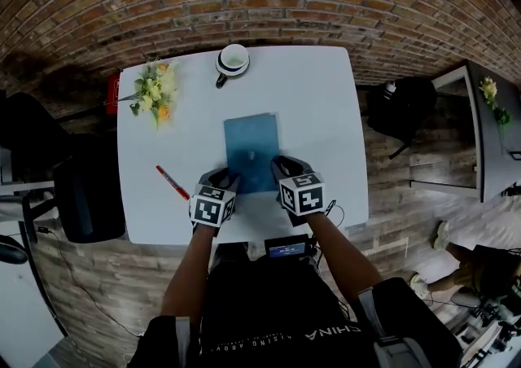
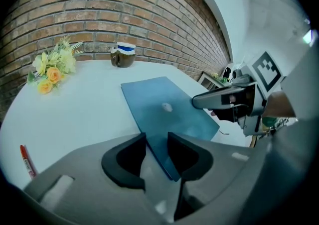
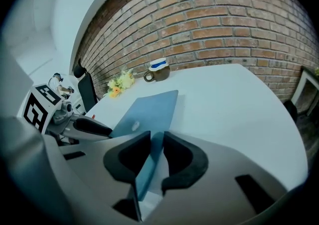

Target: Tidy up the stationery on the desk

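A flat blue book (image 1: pixel 252 151) lies in the middle of the white desk (image 1: pixel 317 106), its near edge toward me. My left gripper (image 1: pixel 221 185) is shut on the near-left corner; the blue edge (image 2: pixel 164 107) runs between its jaws (image 2: pixel 156 142). My right gripper (image 1: pixel 285 173) is shut on the near-right corner, and the cover (image 3: pixel 149 112) passes between its jaws (image 3: pixel 157 142). A red pen (image 1: pixel 172 182) lies on the desk left of the left gripper and shows low at the left (image 2: pixel 26 159) in the left gripper view.
A cup (image 1: pixel 233 60) with a blue-and-white top stands at the desk's far edge. A flower bunch (image 1: pixel 153 91) lies at the far left corner. A black chair (image 1: pixel 81 187) is left of the desk, a dark bag (image 1: pixel 399 110) right. A small screen (image 1: pixel 285 248) hangs at the near edge.
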{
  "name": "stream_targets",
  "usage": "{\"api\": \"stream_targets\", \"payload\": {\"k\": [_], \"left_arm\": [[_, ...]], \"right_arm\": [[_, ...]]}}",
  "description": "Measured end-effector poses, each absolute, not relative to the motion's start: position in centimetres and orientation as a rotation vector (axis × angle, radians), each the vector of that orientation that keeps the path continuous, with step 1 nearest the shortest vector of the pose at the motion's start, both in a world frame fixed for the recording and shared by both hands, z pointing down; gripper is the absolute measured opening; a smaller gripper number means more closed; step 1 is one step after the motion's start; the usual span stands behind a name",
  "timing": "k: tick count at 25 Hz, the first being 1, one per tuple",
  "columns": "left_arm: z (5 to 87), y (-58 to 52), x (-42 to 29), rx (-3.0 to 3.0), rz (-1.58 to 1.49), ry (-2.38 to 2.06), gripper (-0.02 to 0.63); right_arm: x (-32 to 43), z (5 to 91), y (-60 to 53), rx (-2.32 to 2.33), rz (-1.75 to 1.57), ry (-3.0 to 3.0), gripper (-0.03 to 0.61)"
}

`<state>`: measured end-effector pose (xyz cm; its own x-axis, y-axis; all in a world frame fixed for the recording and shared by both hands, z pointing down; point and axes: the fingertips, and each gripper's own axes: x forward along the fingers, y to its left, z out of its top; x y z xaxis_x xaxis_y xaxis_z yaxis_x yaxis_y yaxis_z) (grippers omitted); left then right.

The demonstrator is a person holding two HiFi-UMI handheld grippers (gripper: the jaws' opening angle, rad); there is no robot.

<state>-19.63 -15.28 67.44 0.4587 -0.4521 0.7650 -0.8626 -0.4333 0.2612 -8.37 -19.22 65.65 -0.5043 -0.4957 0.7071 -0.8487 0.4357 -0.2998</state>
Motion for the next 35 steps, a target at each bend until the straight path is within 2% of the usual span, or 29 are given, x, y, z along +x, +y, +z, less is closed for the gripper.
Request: {"api": "stream_targets", "payload": {"k": [10, 23, 35], "left_arm": [[67.2, -15.2, -20.0, 2.044, 0.756, -1.055, 0.144], [66.3, -15.0, -21.6, 2.027, 0.626, -0.998, 0.143], [56.7, -20.4, -24.1, 2.123, 0.312, -1.068, 0.136]], "right_arm": [[-9.8, 61.1, -18.8, 1.077, 0.793, -2.263, 0.054], [-15.2, 55.2, -17.9, 0.991, 0.691, -2.403, 0.051], [-19.0, 53.5, -17.1, 0.945, 0.610, -2.444, 0.051]]}}
